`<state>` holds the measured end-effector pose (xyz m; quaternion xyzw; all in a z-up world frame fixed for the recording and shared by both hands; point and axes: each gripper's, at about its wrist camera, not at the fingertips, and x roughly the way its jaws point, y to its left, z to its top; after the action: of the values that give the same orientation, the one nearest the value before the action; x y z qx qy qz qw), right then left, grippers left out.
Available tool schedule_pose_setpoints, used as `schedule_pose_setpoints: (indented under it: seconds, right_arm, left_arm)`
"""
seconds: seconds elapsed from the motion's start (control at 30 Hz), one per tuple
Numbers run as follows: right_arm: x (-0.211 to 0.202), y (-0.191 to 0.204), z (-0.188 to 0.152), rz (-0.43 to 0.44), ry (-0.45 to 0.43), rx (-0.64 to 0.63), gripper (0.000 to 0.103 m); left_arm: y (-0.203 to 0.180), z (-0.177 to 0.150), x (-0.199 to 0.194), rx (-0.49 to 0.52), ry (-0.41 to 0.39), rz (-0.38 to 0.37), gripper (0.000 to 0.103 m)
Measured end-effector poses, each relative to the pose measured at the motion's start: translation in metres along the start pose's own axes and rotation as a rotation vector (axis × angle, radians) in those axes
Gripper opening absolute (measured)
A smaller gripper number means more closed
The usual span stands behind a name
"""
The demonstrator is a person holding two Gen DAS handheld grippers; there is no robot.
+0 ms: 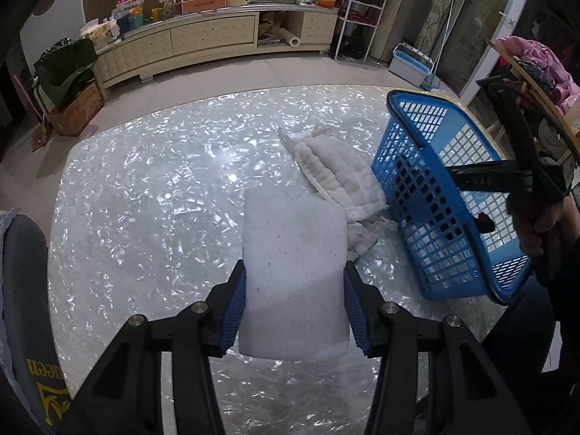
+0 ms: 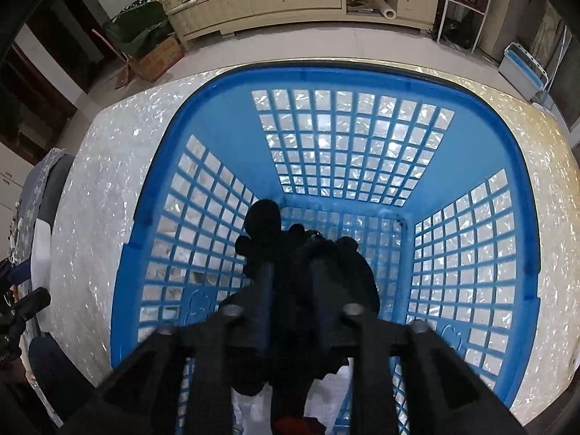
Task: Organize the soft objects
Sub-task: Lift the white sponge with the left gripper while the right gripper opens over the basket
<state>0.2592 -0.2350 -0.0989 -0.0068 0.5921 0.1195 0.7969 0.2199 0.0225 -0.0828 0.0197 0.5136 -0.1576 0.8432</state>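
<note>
On the pearly white desk [image 1: 145, 188] we see the blue basket [image 1: 427, 195] standing at the right side, its lattice walls showing the shiny surface through them. Just beside its left wall lies a white ribbed cloth [image 1: 337, 170], crumpled, with a smaller pale scrap of plastic or fabric near it; we cannot tell whether the cloth touches the basket. In front of that, our left claw [image 1: 294, 311] is clenched on a white foam block [image 1: 293, 275], blue pads pressing its two sides, the block lifted above the desk and pointing away from the camera. In the right wrist view we look straight down into the basket [image 2: 348, 83]. Our right claw [image 2: 291, 308] hangs over its opening, closed around a black soft toy [image 2: 286, 253], whose rounded lumps stick out past the fingertips. The toy is inside the rim; whether it touches the basket floor we cannot tell.
</note>
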Motion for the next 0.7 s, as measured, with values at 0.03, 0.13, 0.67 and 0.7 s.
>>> schedule_pose_setpoints:
  seconds: [0.03, 0.13, 0.67, 0.7]
  right_arm:
    - [0.0, 0.002, -0.002, -0.013, 0.002, -0.012, 0.043]
    - [-0.002, 0.005, -0.01, -0.02, 0.001, -0.02, 0.056]
    - [-0.077, 0.018, -0.059, -0.089, -0.215, -0.045, 0.101]
    - [-0.082, 0.019, -0.062, -0.095, -0.226, -0.046, 0.102]
  left_arm:
    - [-0.001, -0.001, -0.001, 0.0, -0.003, -0.007, 0.048]
    - [-0.005, -0.002, -0.005, 0.007, -0.014, -0.01, 0.048]
    - [-0.039, -0.009, -0.057, 0.038, -0.11, -0.007, 0.048]
    - [-0.044, -0.009, -0.06, 0.04, -0.118, -0.007, 0.048]
